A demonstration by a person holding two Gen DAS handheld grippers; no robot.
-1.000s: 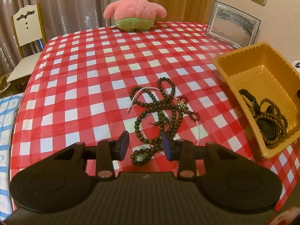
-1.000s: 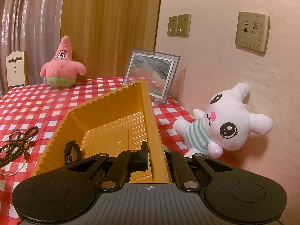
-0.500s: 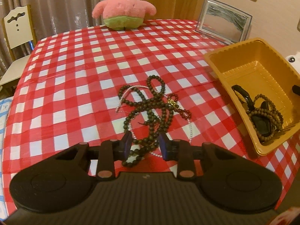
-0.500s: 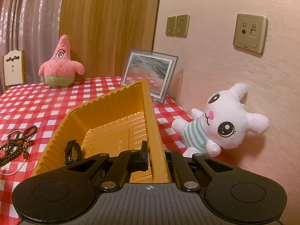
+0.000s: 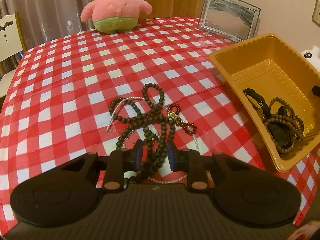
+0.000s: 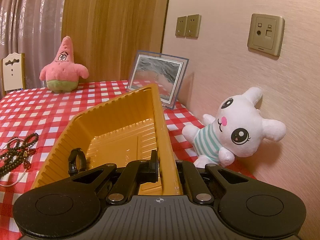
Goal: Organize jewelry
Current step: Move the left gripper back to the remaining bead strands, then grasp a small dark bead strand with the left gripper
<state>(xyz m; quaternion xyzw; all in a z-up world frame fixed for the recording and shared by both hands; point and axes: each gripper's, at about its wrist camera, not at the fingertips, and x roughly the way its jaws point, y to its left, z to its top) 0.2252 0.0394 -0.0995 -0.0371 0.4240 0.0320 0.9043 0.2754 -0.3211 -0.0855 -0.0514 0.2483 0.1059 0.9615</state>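
A tangle of dark bead necklaces (image 5: 150, 118) with a thin pearl strand and dark red beads (image 5: 189, 127) lies on the red checked tablecloth. My left gripper (image 5: 155, 153) is open, its fingers down on either side of the near end of the dark beads. The orange tray (image 5: 266, 66) at the right holds a black watch and a brown bead string (image 5: 284, 120). My right gripper (image 6: 167, 165) is shut on the tray's right wall (image 6: 160, 120). The bead tangle also shows in the right wrist view (image 6: 18, 152).
A pink starfish plush (image 5: 115, 8) sits at the table's far edge. A framed picture (image 5: 228, 19) leans on the wall. A white bunny plush (image 6: 234, 128) lies right of the tray. A white chair (image 5: 9, 38) stands at the left.
My left gripper has moved forward and lower over the bead tangle, its fingers now straddling the near beads. The right gripper has kept its hold on the tray wall.
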